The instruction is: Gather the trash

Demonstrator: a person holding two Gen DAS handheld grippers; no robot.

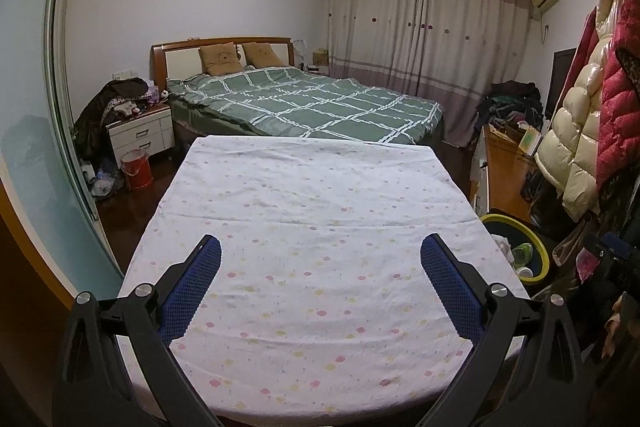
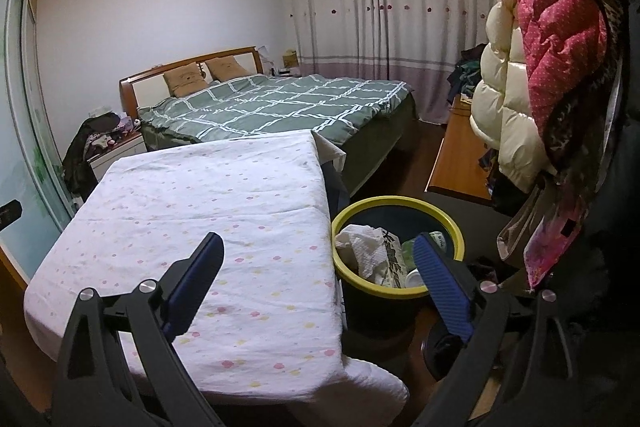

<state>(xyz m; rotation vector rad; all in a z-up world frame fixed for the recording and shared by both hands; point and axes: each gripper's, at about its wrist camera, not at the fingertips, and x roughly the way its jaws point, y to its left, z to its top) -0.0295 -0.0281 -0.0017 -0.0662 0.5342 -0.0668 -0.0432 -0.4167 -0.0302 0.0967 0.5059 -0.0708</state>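
While both tools hang above the cloth-covered worktop, neither carries anything: the left tool has its blue pads spread wide over bare patterned cloth, and the right tool is likewise spread wide, its left finger over the cloth and its right finger over the rim of the bin. That yellow-rimmed bin stands on the floor just beside the worktop's right edge, at about three o'clock from the right tool in its own view and at four o'clock in the left wrist view. Inside it lie crumpled white paper, a printed tissue box and what appears to be a small white cup. No loose trash shows anywhere on the worktop cloth in either view. Judgement: collection looks complete or nearly so, with the pass at its closing or checking stage. Any further move calls for finding a remaining item first; candidates are the clutter on the floor near the red bucket at nine o'clock, though whether that is trash cannot be told. Reaching it would mean carrying a tool well away from the worktop.
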